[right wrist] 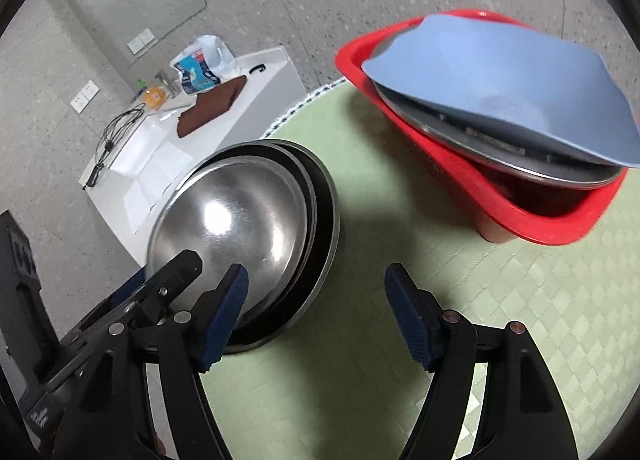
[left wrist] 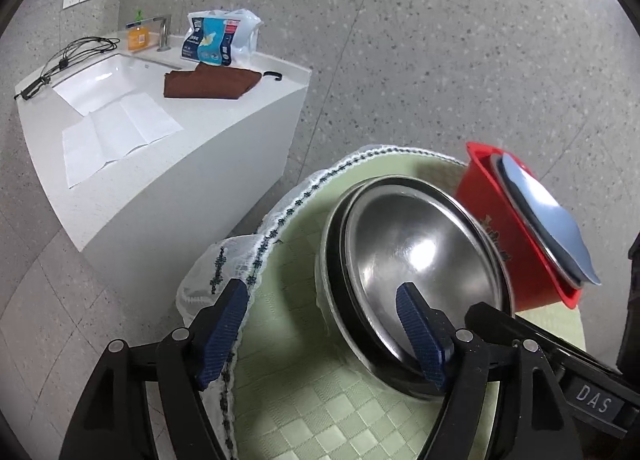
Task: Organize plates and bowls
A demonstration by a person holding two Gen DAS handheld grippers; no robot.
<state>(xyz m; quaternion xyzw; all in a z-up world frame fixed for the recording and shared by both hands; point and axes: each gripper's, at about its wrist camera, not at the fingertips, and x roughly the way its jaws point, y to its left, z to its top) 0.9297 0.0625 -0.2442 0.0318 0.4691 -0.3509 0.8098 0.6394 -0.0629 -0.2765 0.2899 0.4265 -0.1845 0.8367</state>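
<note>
Left wrist view looks down on a round table under a pale green checked tablecloth (left wrist: 320,412) with a lace edge. A stack of steel bowls (left wrist: 420,272) sits on it, nested, the shiny top one facing up. The left gripper (left wrist: 324,336) is spread wide and empty: its right blue pad (left wrist: 420,340) lies over the near rim and inside of the top bowl, its left pad over the lace edge, so the stack lies to the right half of the gap. Whether the pad touches the metal cannot be told.

Right wrist view shows the right gripper (right wrist: 316,316) also wide and empty, over bare cloth, with the stack just left of its left finger. Farther right stands a red plastic basin (right wrist: 472,175) holding tilted steel plates (right wrist: 500,147) with a blue plate (right wrist: 512,75) on top.

Beyond the table, a white sink counter (left wrist: 224,115) carries a brown towel (left wrist: 212,81) and a packet (left wrist: 212,39).
</note>
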